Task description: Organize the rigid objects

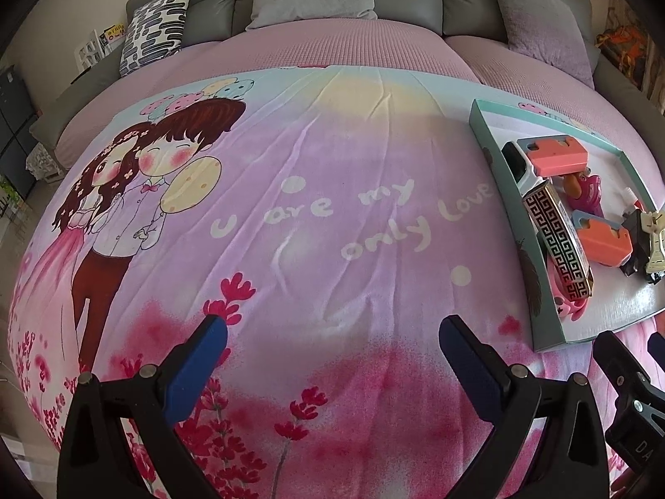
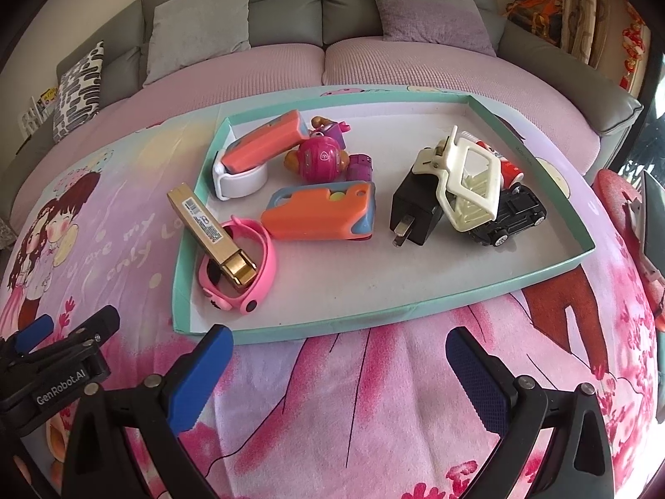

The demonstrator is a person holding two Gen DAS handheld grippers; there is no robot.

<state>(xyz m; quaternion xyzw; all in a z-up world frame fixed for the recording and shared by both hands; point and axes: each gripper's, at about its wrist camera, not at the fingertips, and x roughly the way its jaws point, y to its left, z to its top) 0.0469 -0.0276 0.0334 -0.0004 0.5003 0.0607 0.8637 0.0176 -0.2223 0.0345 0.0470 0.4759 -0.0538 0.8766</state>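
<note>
A shallow teal tray [image 2: 415,312] [image 1: 490,141] lies on the printed blanket. It holds a gold harmonica [image 2: 212,228] [image 1: 557,245] leaning on a pink watch [image 2: 257,278], two orange cases [image 2: 324,212], a pink toy figure [image 2: 320,162], a black plug [image 2: 415,208], a white hair clip [image 2: 469,174] and a black toy car [image 2: 515,216]. My right gripper [image 2: 338,374] hangs open just in front of the tray's near rim, holding nothing. Left of the tray, my left gripper [image 1: 332,357] is open over bare blanket.
The blanket [image 1: 316,216] covers a pink bed. Grey cushions [image 2: 199,20] and a patterned pillow [image 1: 158,25] line the grey headboard at the back. The other gripper's black frame shows at each view's lower corner.
</note>
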